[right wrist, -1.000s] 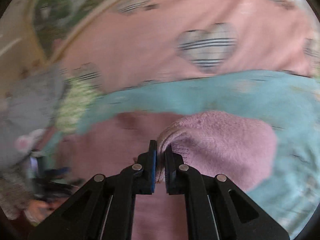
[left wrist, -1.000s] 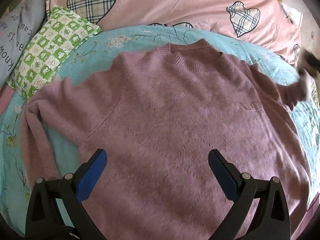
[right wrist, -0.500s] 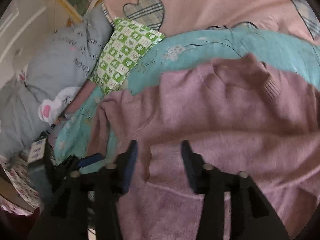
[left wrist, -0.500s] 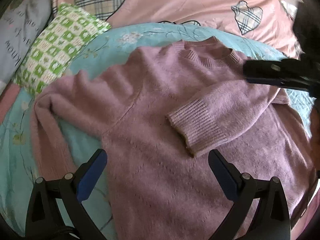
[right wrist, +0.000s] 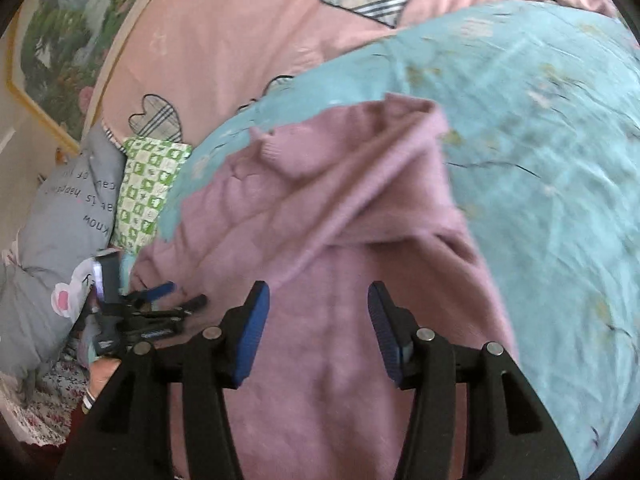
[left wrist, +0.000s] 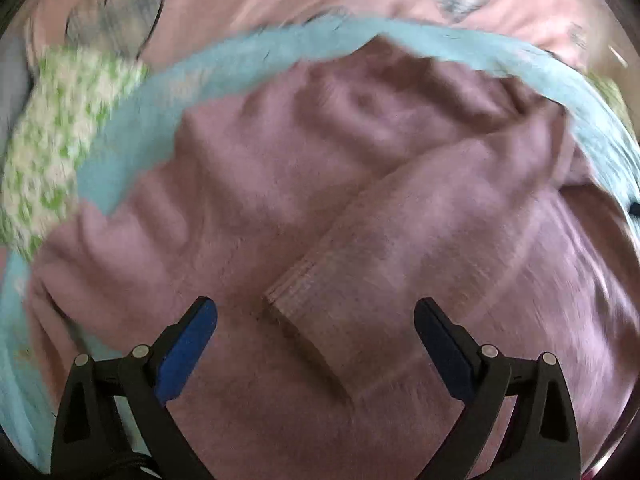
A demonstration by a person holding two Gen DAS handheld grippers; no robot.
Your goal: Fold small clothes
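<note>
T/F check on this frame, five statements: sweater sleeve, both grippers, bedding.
1. One sleeve of the mauve sweater lies folded across its body. True.
2. The right gripper is clamped on the sleeve cuff. False: its jaws are opening, with nothing between them; it only hovers over the sweater.
3. The left gripper is open and holds nothing. True.
4. The sweater lies on a turquoise blanket. True.
5. The green-and-white checked pillow sits on top of the sweater. False: it lies beside the sweater, at the blanket's edge.
</note>
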